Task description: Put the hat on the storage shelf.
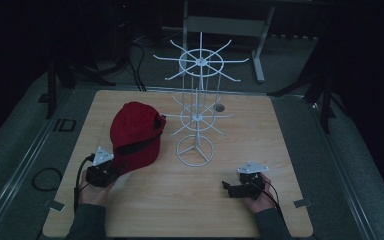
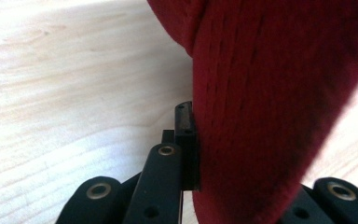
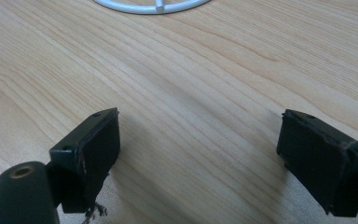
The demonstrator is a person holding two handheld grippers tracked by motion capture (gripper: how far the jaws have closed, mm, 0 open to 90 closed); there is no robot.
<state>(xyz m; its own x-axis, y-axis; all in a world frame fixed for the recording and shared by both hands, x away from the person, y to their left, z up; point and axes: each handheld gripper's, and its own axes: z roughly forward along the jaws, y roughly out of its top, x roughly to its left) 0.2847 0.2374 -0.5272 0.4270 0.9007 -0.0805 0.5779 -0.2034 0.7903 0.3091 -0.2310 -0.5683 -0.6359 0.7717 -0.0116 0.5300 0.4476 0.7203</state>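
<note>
Wooden table (image 1: 190, 200), dark room around it. Near edge: right gripper (image 1: 228, 187) low over bare wood, jaws wide apart, nothing between them. Left gripper (image 1: 116, 170) clamped on the brim of the red cap (image 1: 136, 132), left of centre. Beyond: white wire rack (image 1: 196, 117), untouched.

Your tabletop (image 3: 205, 93) was pale wood with fine straight grain, its finish smooth and faintly sheened. The red cap (image 2: 270, 107) you worked with was soft matt cloth, slightly fuzzy, with rows of stitching across it, and the rack (image 1: 196, 120) was thin white-coated wire with a smooth, lightly glossy surface. The fingers (image 3: 91, 154) of your right gripper (image 3: 209, 163) were matt black plastic with worn, scuffed edges, and brass-coloured metal rivets showed on your left gripper (image 2: 189, 154).
</note>
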